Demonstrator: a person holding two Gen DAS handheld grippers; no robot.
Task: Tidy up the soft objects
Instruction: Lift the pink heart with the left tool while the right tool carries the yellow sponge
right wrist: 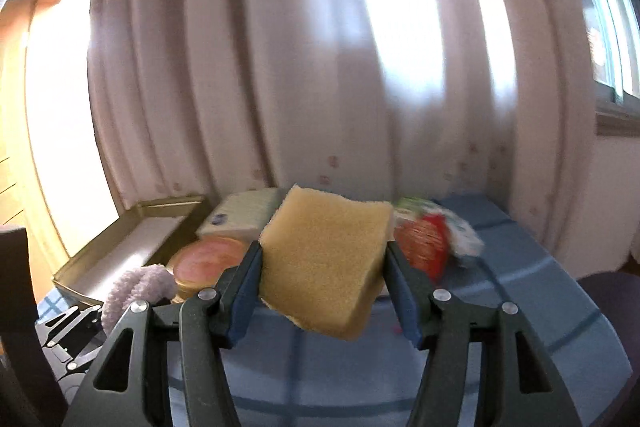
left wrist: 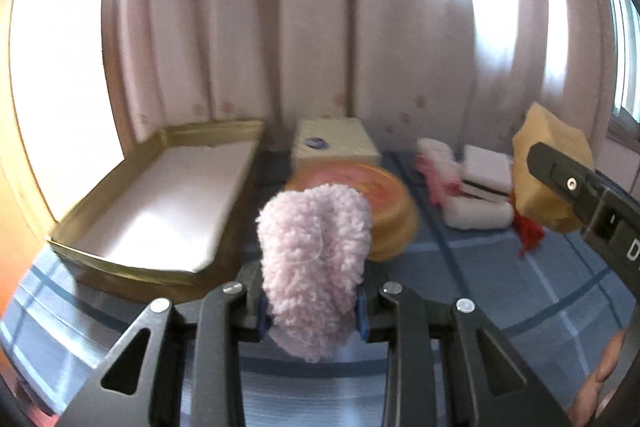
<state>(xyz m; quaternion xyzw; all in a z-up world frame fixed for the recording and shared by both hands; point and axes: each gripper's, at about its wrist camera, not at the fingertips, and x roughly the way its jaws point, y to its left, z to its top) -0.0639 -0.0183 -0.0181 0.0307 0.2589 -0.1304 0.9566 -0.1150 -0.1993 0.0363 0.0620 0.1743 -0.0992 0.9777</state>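
My left gripper [left wrist: 312, 311] is shut on a fluffy pink cloth [left wrist: 314, 251] and holds it above the blue checked table. My right gripper [right wrist: 324, 291] is shut on a yellow sponge [right wrist: 324, 259], also lifted; the sponge shows at the right of the left wrist view [left wrist: 548, 163]. The pink cloth shows at the lower left of the right wrist view [right wrist: 136, 287]. An open gold-rimmed white box [left wrist: 160, 203] stands at the left, also seen in the right wrist view [right wrist: 132, 247].
A round orange tin [left wrist: 384, 203] and a pale yellow box [left wrist: 336, 143] stand behind the cloth. White sponges and towels [left wrist: 476, 187] lie at the back right. A red and white packet [right wrist: 428, 243] lies behind the sponge. Curtains close the back.
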